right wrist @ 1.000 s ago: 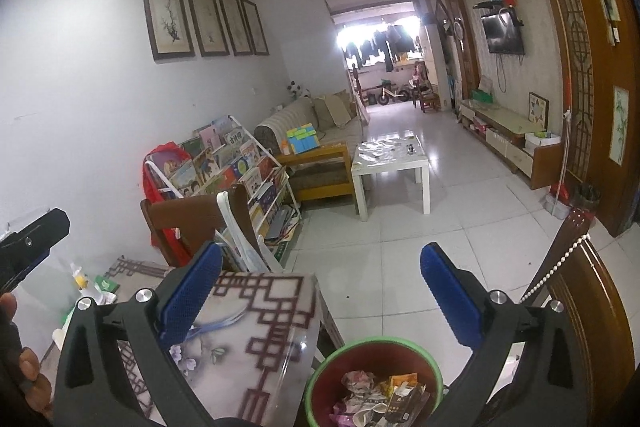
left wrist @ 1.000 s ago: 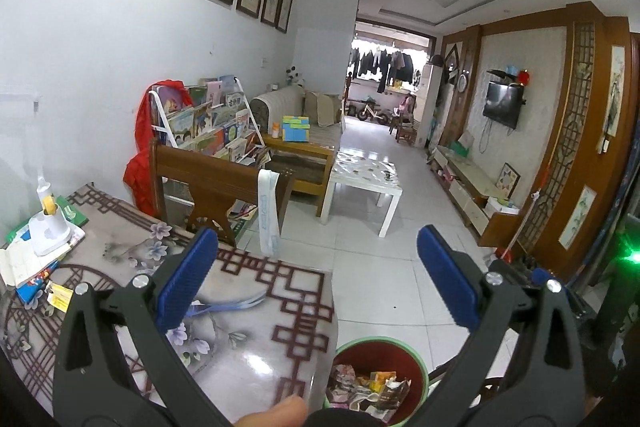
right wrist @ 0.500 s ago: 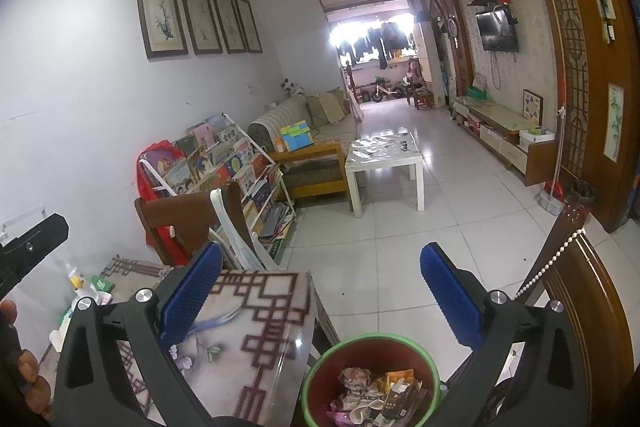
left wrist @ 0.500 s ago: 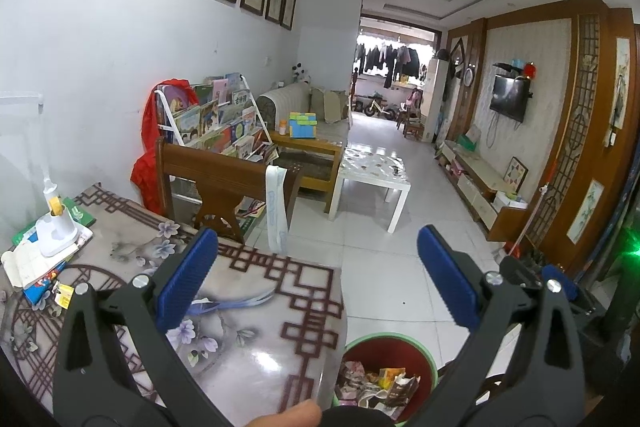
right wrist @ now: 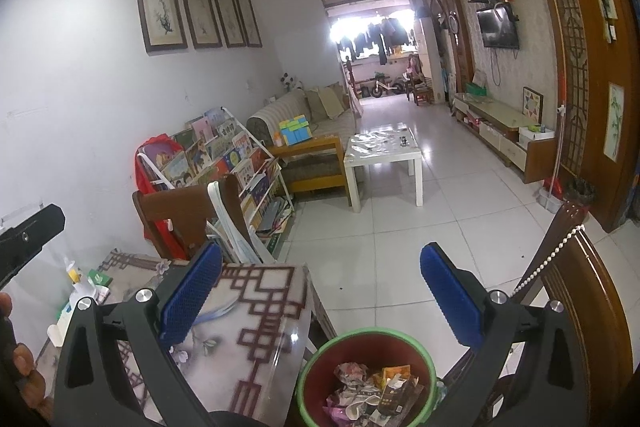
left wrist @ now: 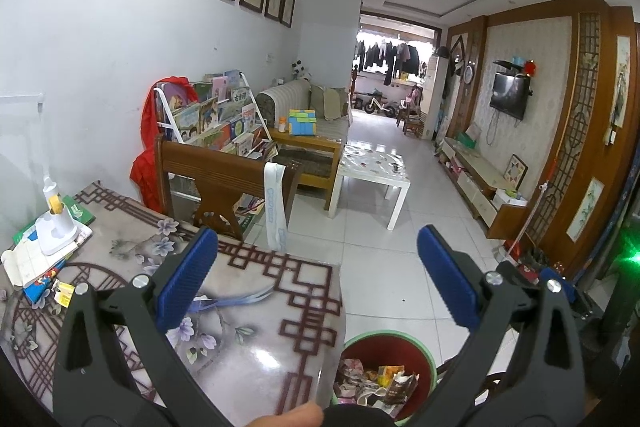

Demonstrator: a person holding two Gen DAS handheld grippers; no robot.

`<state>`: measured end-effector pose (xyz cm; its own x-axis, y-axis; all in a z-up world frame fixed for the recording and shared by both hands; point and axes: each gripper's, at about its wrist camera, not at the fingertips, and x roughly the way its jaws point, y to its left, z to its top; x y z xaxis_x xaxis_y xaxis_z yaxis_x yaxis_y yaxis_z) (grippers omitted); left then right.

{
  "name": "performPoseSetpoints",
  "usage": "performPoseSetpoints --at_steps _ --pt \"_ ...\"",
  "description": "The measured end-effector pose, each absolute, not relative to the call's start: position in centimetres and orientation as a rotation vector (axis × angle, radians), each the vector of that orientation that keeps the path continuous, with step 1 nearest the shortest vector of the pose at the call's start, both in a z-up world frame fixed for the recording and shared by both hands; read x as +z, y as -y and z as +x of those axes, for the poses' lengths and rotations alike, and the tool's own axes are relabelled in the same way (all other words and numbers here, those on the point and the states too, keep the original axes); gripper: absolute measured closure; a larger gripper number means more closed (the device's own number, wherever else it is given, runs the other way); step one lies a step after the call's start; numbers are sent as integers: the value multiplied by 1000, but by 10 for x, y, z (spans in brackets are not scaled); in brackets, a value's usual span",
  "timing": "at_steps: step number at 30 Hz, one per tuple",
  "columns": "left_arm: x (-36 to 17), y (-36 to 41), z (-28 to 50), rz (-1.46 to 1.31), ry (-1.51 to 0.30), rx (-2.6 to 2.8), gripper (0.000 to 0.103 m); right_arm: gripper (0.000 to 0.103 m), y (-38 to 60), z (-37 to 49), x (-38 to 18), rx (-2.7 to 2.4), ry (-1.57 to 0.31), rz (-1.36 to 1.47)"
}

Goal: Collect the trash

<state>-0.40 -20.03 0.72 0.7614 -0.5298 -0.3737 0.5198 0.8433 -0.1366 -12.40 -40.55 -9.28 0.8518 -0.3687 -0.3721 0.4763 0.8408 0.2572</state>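
A red bin with a green rim [right wrist: 366, 377] stands on the floor by the table's corner, holding several crumpled wrappers [right wrist: 374, 393]. The same bin [left wrist: 384, 371] shows low in the left wrist view. My left gripper [left wrist: 316, 279] is open and empty above the table's edge. My right gripper [right wrist: 320, 291] is open and empty too, just above the bin. A blue-and-white strip [left wrist: 236, 301] lies on the patterned table [left wrist: 256, 355]. Small yellow wrappers [left wrist: 64, 293] lie near the table's left side.
A white lamp base [left wrist: 54, 233] and booklets sit at the table's far left. A wooden chair [left wrist: 224, 183] with a draped white strip stands behind the table. Another chair back [right wrist: 580, 287] with a bead string is at right. Tiled floor [right wrist: 400, 227] stretches ahead.
Both views have shifted slightly: the left gripper has risen and drawn back a little, and the right gripper has moved closer over the bin. Both grippers stay open.
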Motion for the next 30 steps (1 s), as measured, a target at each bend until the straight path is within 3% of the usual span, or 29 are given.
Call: performPoseSetpoints --at_steps 30 --pt "-3 195 -6 -40 -429 -566 5 7 402 -114 -99 -442 -379 325"
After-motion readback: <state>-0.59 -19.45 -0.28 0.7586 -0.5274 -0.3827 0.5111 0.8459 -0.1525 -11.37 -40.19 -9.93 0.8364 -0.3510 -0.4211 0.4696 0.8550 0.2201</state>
